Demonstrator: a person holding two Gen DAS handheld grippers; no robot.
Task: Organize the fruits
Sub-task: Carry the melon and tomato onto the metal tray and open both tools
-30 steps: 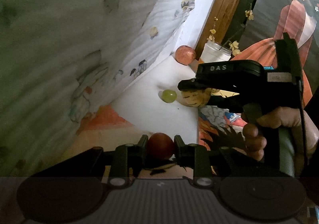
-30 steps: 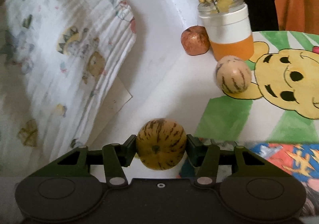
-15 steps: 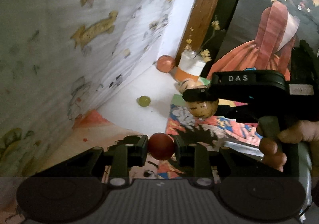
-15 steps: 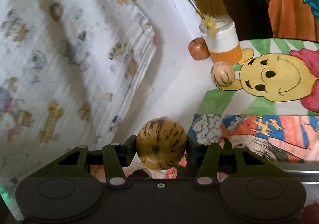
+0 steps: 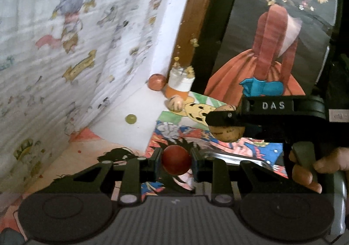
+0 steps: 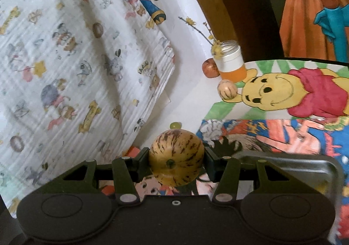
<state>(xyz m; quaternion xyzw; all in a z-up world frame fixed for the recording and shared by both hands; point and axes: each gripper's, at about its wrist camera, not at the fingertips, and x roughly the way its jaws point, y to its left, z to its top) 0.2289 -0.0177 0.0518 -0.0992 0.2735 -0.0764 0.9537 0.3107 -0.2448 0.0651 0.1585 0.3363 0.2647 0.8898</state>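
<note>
left gripper [image 5: 176,161]: clamped on smooth round red fruit [image 5: 176,162]
right gripper [image 6: 176,163]: clamped on striped yellow melon [image 6: 176,157]
tray [image 6: 309,163]: shiny metal, rounded corners

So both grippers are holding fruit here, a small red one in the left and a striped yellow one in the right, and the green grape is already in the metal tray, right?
Not quite. The left gripper does hold the small red fruit and the right gripper the striped yellow fruit, but the green grape lies on the white surface near the patterned cloth, not in the metal tray. The left wrist view shows it.
</note>
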